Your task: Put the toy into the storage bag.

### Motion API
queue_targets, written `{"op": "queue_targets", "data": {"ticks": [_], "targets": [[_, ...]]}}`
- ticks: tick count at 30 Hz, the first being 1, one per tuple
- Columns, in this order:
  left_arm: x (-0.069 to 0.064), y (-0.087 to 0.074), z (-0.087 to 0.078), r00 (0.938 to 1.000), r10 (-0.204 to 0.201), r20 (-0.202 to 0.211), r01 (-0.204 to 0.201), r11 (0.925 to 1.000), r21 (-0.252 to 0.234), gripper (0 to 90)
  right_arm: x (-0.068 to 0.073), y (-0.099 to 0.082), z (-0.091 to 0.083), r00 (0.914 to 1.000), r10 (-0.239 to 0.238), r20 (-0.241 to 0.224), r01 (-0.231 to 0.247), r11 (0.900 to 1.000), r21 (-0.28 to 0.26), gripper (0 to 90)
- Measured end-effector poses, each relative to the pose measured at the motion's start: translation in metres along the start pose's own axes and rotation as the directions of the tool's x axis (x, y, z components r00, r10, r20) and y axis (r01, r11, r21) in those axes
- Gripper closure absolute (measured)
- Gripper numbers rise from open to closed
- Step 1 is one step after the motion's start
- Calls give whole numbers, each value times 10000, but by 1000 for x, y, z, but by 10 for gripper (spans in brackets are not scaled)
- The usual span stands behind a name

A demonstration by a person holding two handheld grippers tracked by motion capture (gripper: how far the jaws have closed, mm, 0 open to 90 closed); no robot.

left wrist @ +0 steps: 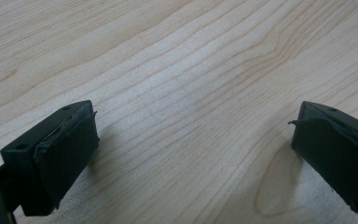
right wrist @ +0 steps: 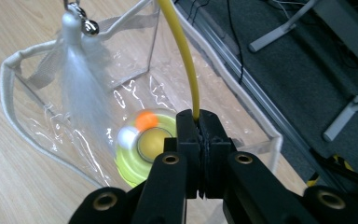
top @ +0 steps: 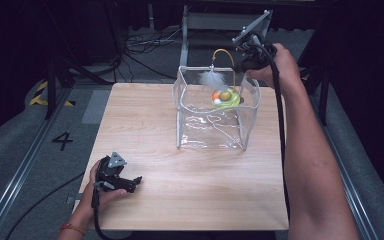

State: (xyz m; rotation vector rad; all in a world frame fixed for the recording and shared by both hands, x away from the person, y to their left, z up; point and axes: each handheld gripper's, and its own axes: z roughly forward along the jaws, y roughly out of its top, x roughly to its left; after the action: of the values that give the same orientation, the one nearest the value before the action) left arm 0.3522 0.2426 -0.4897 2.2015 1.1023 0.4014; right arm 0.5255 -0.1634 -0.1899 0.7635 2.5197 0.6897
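A clear plastic bag with white piping stands open on the wooden table. My right gripper hovers over its far right rim, shut on the yellow wire of a cat toy. The wire arches up to a white feather with a small bell, hanging above the bag's mouth. The toy's lime-green base carries orange and white balls and hangs inside the bag. My left gripper rests open near the table's front left, jaws wide apart over bare wood.
Cables and a grey metal stand leg lie on the dark floor beyond the table. A rail with a "4" mark runs along the left. The person's right forearm stretches over the table's right edge.
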Motion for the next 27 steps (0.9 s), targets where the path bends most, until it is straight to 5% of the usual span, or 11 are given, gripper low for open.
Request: {"op": "queue_targets", "data": {"ticks": [11, 21, 27], "targets": [[0, 0, 0, 10000, -13, 9, 13, 10000, -16, 7, 6, -16, 39, 9985, -110, -527, 155, 9961, 866, 885], [0, 0, 0, 10000, 9, 6, -9, 10000, 4, 7, 9, -27, 55, 9951, -112, -985, 305, 9799, 1971, 883], [0, 0, 0, 10000, 28, -1, -28, 10000, 1, 7, 8, -33, 60, 9935, 23, -1141, 230, 9754, 2194, 880]]}}
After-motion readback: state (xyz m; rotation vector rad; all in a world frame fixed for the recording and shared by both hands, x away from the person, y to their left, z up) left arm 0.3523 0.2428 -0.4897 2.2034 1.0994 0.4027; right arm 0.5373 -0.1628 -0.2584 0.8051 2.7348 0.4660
